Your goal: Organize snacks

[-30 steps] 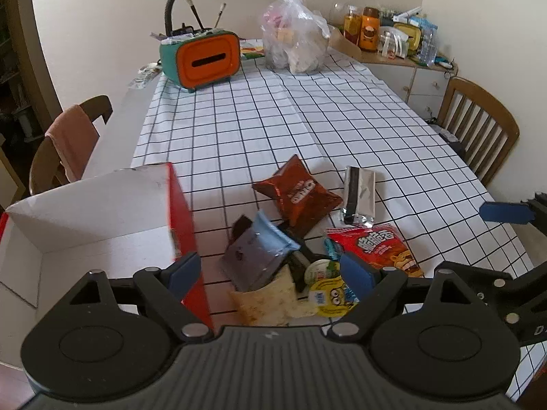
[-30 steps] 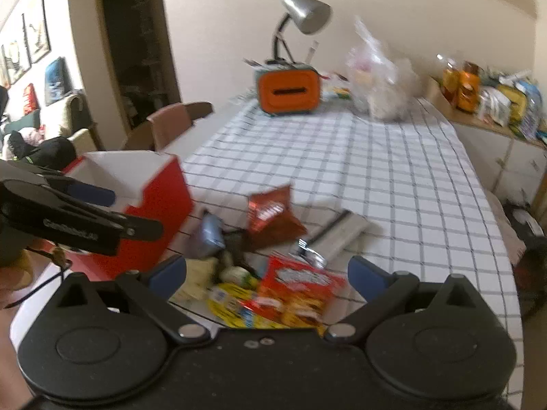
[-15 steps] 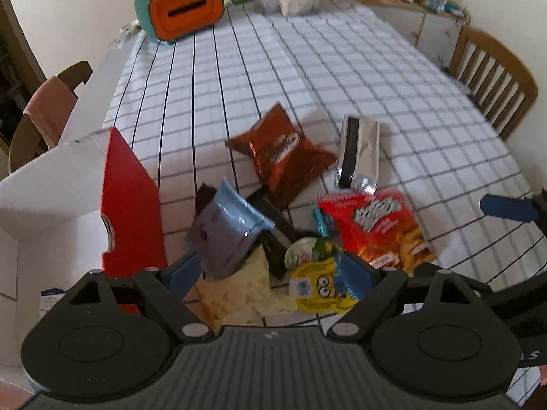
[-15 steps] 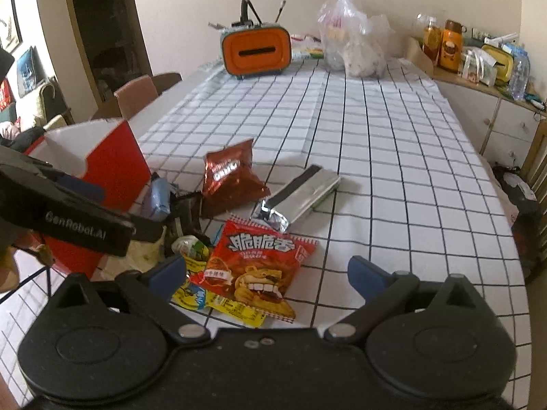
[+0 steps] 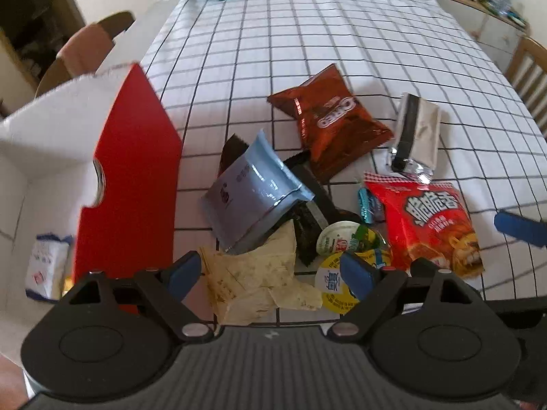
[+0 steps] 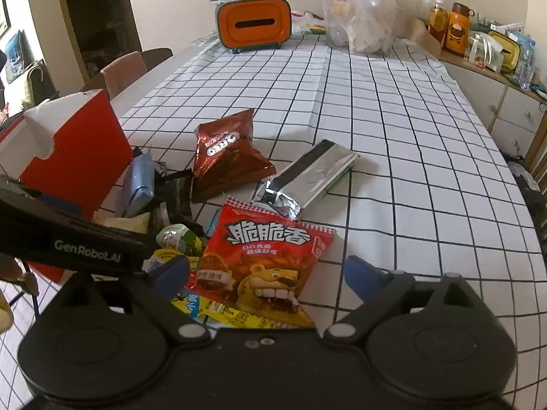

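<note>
A pile of snacks lies on the checked tablecloth (image 5: pixel 307 34): a brown Oreo bag (image 5: pixel 328 119), a silver packet (image 5: pixel 415 133), a red chip bag (image 5: pixel 430 225), a light blue packet (image 5: pixel 249 194), a beige wrapper (image 5: pixel 253 273) and small jelly cups (image 5: pixel 336 242). A red box (image 5: pixel 130 184) stands open at the left with a white packet (image 5: pixel 46 266) inside. My left gripper (image 5: pixel 270 273) is open above the beige wrapper. My right gripper (image 6: pixel 266 273) is open over the red chip bag (image 6: pixel 263 266).
An orange tissue box (image 6: pixel 254 24), a lamp base and a clear plastic bag (image 6: pixel 359 20) stand at the table's far end. Chairs (image 5: pixel 526 68) flank both sides. A sideboard with jars (image 6: pixel 478 41) is at the right.
Both grippers have tilted down and moved closer to the snack pile. The box interior with its white packet has come into the left view.
</note>
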A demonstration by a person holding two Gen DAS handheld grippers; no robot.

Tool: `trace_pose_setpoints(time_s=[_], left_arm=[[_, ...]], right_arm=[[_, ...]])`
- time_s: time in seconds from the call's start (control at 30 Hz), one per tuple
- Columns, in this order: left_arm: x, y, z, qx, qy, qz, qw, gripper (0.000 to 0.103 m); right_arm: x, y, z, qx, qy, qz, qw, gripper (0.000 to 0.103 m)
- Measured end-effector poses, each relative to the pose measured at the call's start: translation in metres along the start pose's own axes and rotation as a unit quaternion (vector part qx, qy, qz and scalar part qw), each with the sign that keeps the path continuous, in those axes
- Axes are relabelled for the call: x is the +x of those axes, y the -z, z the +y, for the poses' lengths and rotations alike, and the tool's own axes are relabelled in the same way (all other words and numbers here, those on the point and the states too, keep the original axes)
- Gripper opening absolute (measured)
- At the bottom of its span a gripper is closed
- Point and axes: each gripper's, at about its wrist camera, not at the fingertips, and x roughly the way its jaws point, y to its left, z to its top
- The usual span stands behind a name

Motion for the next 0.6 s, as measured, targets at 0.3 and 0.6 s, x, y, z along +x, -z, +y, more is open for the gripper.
trace_pose_setpoints(time_s=[0.3,0.6], left_arm=[[0.012,0.006,0.007,-0.051,0.004,-0.008,0.9987,0.086],[0.003,0.017,0.022,-0.103,0.023,-0.042,0.9935,0.062]], right_arm=[[0.011,0.000,0.002,0.009,-0.012,0.008,1.000,0.086],[0.010,0.004,0.000,0.020,-0.026,0.004,0.999,0.073]])
